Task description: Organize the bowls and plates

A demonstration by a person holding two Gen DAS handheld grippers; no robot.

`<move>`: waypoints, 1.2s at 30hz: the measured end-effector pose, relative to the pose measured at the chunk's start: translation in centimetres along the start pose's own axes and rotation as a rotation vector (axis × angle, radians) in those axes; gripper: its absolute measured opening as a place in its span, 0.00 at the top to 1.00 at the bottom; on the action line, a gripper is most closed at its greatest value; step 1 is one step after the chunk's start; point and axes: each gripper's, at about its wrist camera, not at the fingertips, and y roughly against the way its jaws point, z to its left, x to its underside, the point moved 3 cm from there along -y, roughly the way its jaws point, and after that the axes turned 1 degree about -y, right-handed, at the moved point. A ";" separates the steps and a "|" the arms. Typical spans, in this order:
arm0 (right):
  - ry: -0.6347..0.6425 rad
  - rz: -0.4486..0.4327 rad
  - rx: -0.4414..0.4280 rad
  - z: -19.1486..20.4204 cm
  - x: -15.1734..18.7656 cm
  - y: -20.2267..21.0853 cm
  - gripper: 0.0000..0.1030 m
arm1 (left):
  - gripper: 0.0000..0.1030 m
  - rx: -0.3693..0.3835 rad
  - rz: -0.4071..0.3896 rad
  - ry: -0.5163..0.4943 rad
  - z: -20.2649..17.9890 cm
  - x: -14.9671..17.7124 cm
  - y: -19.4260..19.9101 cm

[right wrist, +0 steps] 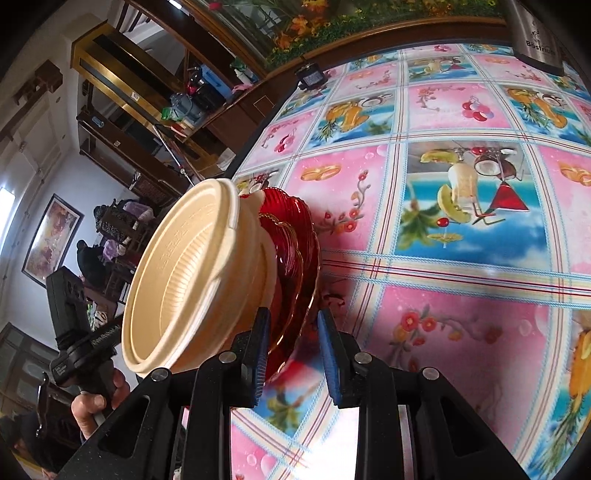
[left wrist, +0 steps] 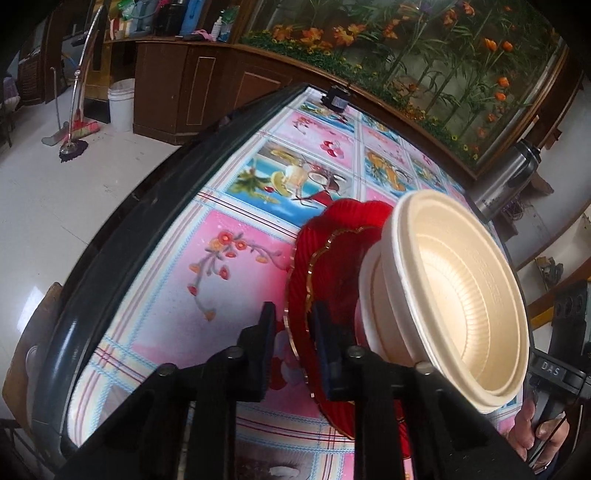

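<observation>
Two nested cream bowls (left wrist: pixel 461 295) sit on stacked red plates (left wrist: pixel 332 236), whose rims both jaws clamp

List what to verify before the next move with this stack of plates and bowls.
1. Left hand-held gripper shut on the red plates at their rim: ok.
2. Right hand-held gripper pressing that rim: cannot tell.
3. Cream bowls nested, sitting on the plates: ok.
4. Stack resting on the tablecloth: cannot tell.
5. Steel flask well apart from the stack: ok.
</observation>
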 end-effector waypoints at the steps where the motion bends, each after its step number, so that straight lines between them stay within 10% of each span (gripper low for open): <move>1: 0.005 -0.005 0.012 -0.1 0.1 0.0 0.88 | 0.85 -0.013 -0.005 -0.013 -0.2 0.1 0.0; 22: -0.208 -0.229 0.181 -13.3 2.6 12.7 0.88 | 0.75 0.072 0.084 -0.290 -20.6 2.2 -7.6; 36: -0.226 -0.341 0.227 -14.9 5.9 16.7 0.85 | 0.23 0.073 -0.055 -0.315 -18.1 5.7 -3.5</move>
